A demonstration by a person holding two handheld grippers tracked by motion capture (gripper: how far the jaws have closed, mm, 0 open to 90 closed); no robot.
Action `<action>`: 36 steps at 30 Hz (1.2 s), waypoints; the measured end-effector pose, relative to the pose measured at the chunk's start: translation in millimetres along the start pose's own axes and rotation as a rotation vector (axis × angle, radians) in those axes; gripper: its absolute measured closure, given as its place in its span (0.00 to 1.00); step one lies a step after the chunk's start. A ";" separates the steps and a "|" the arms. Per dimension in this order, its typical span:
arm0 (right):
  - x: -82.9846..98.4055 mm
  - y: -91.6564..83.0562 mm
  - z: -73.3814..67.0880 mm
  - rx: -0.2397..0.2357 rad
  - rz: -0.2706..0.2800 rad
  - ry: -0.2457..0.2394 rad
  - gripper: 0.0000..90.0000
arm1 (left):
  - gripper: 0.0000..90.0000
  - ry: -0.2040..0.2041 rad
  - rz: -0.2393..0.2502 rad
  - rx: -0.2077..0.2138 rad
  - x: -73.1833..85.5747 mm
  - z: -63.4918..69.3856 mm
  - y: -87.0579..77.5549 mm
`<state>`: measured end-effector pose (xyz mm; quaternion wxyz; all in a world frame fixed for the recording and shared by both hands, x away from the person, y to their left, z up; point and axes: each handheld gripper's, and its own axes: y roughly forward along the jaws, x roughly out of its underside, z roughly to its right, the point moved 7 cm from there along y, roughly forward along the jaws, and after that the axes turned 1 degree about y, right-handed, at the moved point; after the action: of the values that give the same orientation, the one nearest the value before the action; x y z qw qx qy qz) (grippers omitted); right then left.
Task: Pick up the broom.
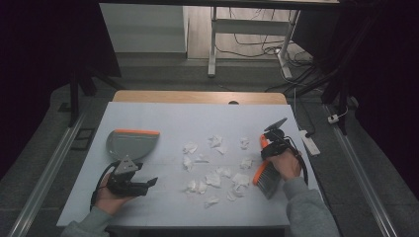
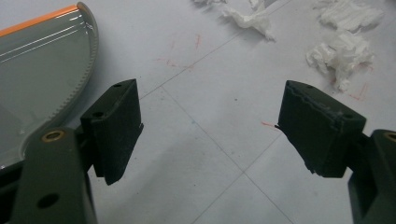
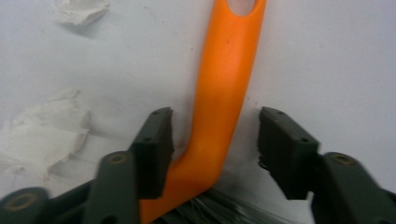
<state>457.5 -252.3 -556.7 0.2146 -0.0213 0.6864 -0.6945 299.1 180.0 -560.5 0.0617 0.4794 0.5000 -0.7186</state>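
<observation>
A grey dustpan (image 1: 132, 144) with an orange front edge lies at the left of the white table board (image 1: 163, 118). My left gripper (image 1: 147, 184) hovers just in front of it, open and holding nothing. In the left gripper view the dustpan (image 2: 37, 79) is beside the left jaw of the left gripper (image 2: 210, 100). A brush (image 1: 267, 181) with grey bristles and an orange handle lies at the right. My right gripper (image 1: 267, 152) is over it. In the right gripper view the right gripper (image 3: 217, 119) has its jaws open on either side of the orange handle (image 3: 224, 88).
Several crumpled white tissue scraps (image 1: 213, 178) are scattered over the middle of the board between the dustpan and the brush. Some tissue scraps (image 2: 343, 53) lie ahead of the left gripper, and a tissue scrap (image 3: 42, 135) lies left of the brush handle. Table legs and cables stand beyond the far edge.
</observation>
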 end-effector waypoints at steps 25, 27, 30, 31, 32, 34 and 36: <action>10.2 -18.1 8.5 -0.044 0.164 -0.080 0.79 | 0.26 -0.002 0.002 0.002 -0.2 -0.7 0.7; 12.7 -24.9 10.5 -0.088 0.204 -0.073 0.79 | 0.26 -0.002 0.000 0.002 -0.2 -0.8 1.2; 14.8 -32.4 12.4 -0.121 0.249 -0.075 0.79 | 0.26 -0.001 -0.001 0.000 -0.3 -0.5 1.9; 16.8 -39.6 14.2 -0.152 0.288 -0.072 0.79 | 0.26 0.000 0.000 0.000 -0.5 -0.4 2.0; 16.8 -39.6 14.2 -0.152 0.288 -0.072 0.79 | 0.26 0.000 0.000 -0.001 -0.6 -0.4 2.0; 19.3 -51.6 17.5 -0.206 0.367 -0.065 0.79 | 0.26 -0.002 0.001 -0.002 -0.7 -0.5 2.1; 21.2 -60.1 20.3 -0.263 0.436 -0.045 0.79 | 0.26 -0.004 0.001 -0.004 -0.5 -0.9 2.6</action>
<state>428.8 -280.4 -503.3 0.3700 0.0839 0.7543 -0.5358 301.4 179.2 -561.8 0.0637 0.4781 0.5011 -0.7185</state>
